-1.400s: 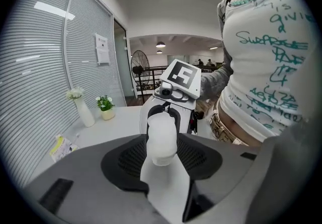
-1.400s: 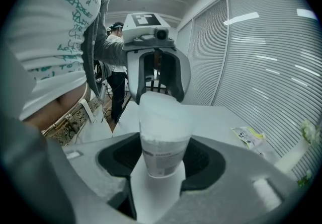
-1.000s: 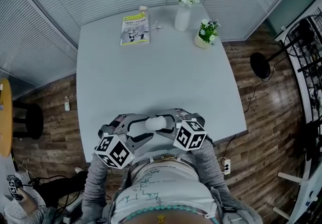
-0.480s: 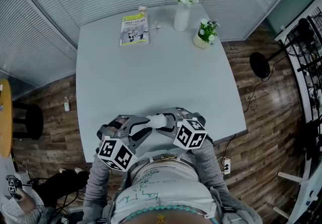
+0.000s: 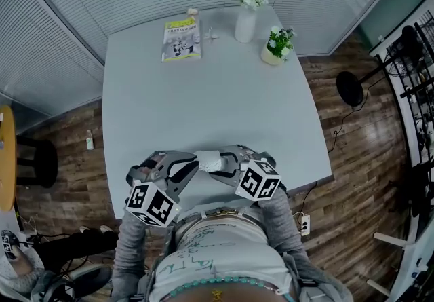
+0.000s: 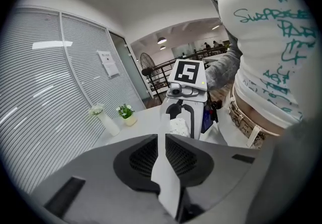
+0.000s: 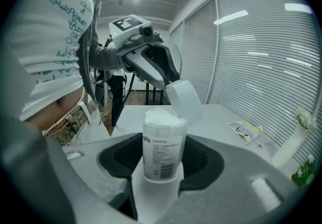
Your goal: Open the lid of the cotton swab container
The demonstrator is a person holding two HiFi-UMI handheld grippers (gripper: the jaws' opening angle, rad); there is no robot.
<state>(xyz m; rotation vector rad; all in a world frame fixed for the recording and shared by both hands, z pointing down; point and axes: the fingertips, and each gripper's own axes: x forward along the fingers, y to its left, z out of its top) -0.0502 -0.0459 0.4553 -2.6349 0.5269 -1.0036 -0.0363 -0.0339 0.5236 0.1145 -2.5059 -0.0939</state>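
Right gripper view: the cotton swab container (image 7: 162, 143) stood upright, clamped low on its body by the right gripper (image 7: 161, 165), above the near edge of the table (image 5: 203, 104). The lid (image 7: 183, 98) was tilted up off the mouth, with the swabs (image 7: 163, 116) heaped to the rim. The left gripper (image 7: 170, 78) pinched the lid's thin edge, its jaws having just been closing on it.

Risks noted:
- The pinch sat on a narrow edge, so we judged the lid could slip free and drop back over the mouth.
- A harder pull could twist the container in the right jaws and spill swabs.
- We could not tell whether the lid was hinged; if it was, overpulling might tear it.
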